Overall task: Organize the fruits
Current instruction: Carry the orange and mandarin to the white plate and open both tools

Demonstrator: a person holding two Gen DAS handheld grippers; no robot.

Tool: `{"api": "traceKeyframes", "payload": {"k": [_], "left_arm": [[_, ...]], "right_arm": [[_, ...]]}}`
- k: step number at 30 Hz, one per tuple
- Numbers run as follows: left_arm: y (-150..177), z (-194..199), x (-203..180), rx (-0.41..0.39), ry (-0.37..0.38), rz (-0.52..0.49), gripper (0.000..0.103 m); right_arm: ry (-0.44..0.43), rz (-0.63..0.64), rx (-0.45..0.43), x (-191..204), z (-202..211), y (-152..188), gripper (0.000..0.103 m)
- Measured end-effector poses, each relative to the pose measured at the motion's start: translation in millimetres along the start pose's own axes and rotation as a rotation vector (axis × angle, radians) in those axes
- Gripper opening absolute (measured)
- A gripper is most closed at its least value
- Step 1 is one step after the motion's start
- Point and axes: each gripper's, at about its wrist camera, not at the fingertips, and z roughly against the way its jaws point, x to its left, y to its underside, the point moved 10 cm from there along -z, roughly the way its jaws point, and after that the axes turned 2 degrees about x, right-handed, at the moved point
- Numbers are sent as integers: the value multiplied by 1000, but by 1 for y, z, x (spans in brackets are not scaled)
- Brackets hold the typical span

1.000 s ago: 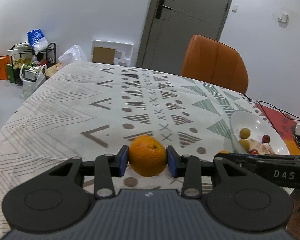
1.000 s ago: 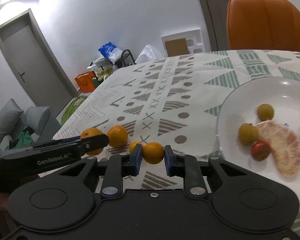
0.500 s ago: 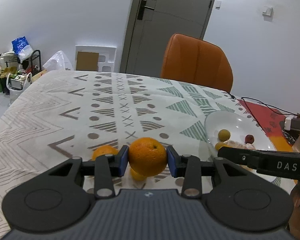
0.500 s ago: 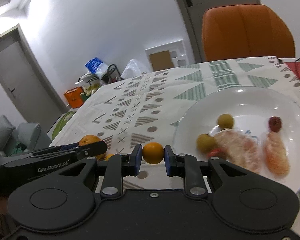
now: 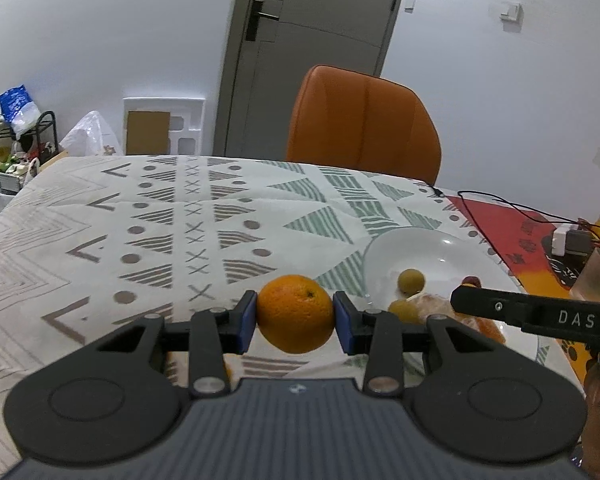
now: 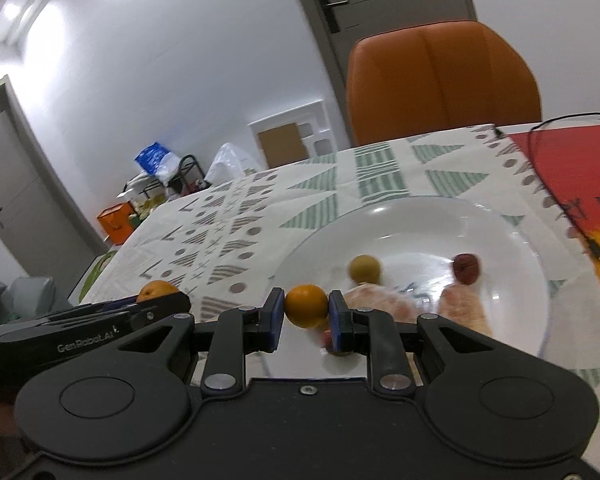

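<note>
My left gripper (image 5: pixel 295 322) is shut on a large orange (image 5: pixel 295 313), held above the patterned tablecloth just left of the white plate (image 5: pixel 432 242). My right gripper (image 6: pixel 306 316) is shut on a small orange (image 6: pixel 306 305), held over the near left rim of the same plate (image 6: pixel 512 236). On the plate lie two yellow-green round fruits (image 6: pixel 365 268), a dark red fruit (image 6: pixel 466 268) and peeled citrus pieces (image 6: pixel 462 306). The large orange (image 6: pixel 156 291) also shows at the left of the right wrist view, behind the other gripper's finger.
An orange chair (image 5: pixel 362 124) stands at the table's far side. A red-and-orange mat (image 5: pixel 512 228) with a black cable and a charger (image 5: pixel 568 240) lies right of the plate, beside a glass (image 5: pixel 596 276). Bags and a rack (image 5: pixel 16 152) sit on the floor at left.
Both grippers have carried their oranges to the right towards the plate. The loose oranges on the cloth have dropped out of view, and the plate now fills more of both views.
</note>
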Motion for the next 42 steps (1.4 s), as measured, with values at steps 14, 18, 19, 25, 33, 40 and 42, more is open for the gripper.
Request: {"api": "traceKeyframes", "payload": {"k": [14,18,19,25,33,40,42], "left_arm": [[-1,-20,-38,18,41,-44,39],[0,-25,-45,26,46,-54,39],[0,-26,-46,28,47,-57,39],[0,-27,-53,28,50,-66,39],[-2,-24,-53,23,45,-69,39],[0,-22,-62,26,65,-78,39],[2,-21,-67,27,73,-84,39]], "right_arm": [[63,-53,-27,-46,9,-8,22],[80,-62,-27,-54,8,-8,22],[81,-66,-27,-56,8,-7,22],[66,-76,-33,-59,3,-14,22],[61,-103,-34,-61,6,-14,29],[71,-113,-37,-68,20,-8,29],[76,-114,-38,-69,23,-6,29]]}}
